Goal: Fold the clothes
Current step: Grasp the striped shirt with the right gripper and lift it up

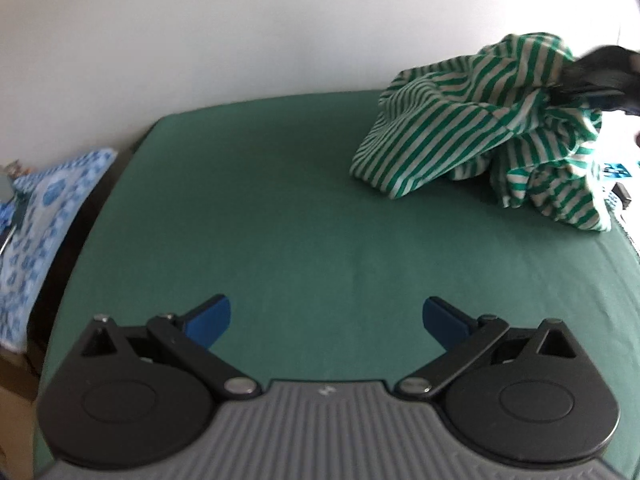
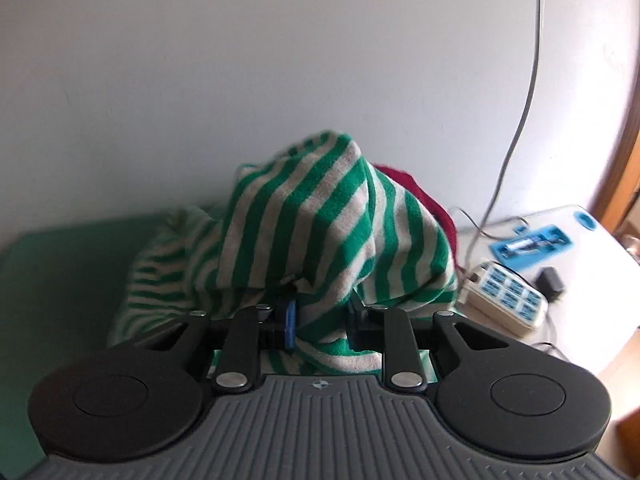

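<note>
Right wrist view – right tongs (image 2: pixel 320 320) clamp striped garment (image 2: pixel 320 216); left tongs (image 1: pixel 326 320) wide

Striped garment (image 2: pixel 320 236): soft knit cloth, matt.
Green cover (image 1: pixel 300 220): smooth matt cloth.
Left tool (image 1: pixel 326 320): matt black plastic, metal rivets.

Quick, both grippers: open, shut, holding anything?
Left gripper: open, empty, over the green tabletop.
Right gripper: shut on the green-striped garment, bunched cloth draped over its fingers.
</note>
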